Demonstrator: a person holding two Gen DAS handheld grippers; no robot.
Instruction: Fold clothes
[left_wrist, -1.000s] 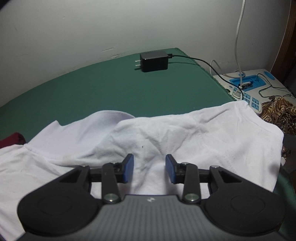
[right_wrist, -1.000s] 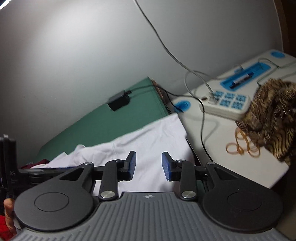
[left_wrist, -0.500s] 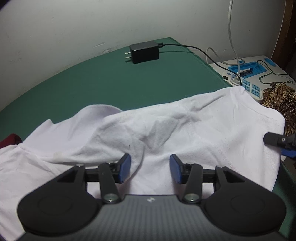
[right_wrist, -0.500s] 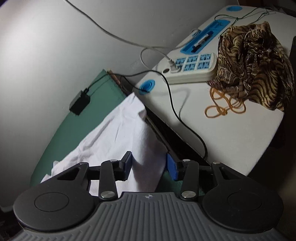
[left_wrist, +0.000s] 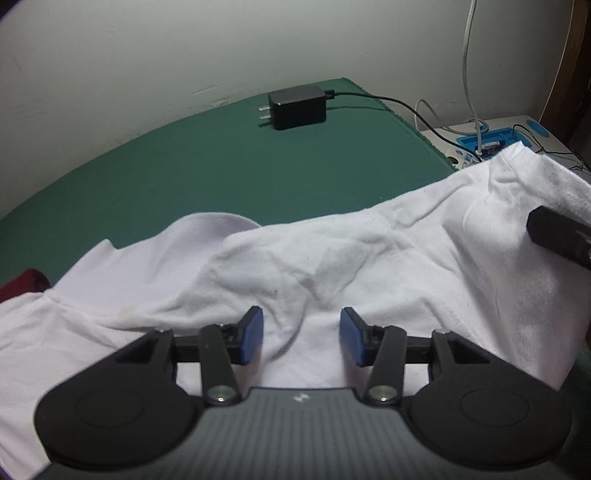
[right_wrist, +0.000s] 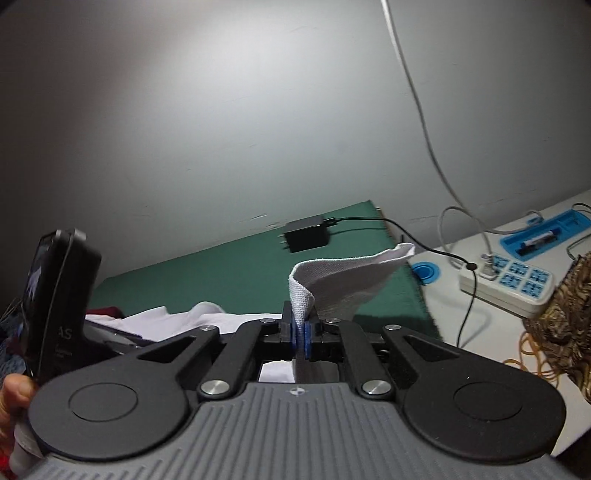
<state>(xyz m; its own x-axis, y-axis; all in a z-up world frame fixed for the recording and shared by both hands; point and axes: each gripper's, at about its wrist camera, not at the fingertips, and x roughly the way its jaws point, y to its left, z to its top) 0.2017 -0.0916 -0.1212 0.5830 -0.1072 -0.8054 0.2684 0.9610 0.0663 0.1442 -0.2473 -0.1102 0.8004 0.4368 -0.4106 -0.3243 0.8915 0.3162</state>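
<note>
The left gripper is hovering spread apart above the soft, limp white shirt lying along the green mat's near edge; the right gripper is pinching its right corner, a sensible hold.

Black charger on green mat — power strip, rubber bands on white table

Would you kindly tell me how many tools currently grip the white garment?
1: the right tool pinches the white garment's edge; the left tool hovers open above it.
</note>
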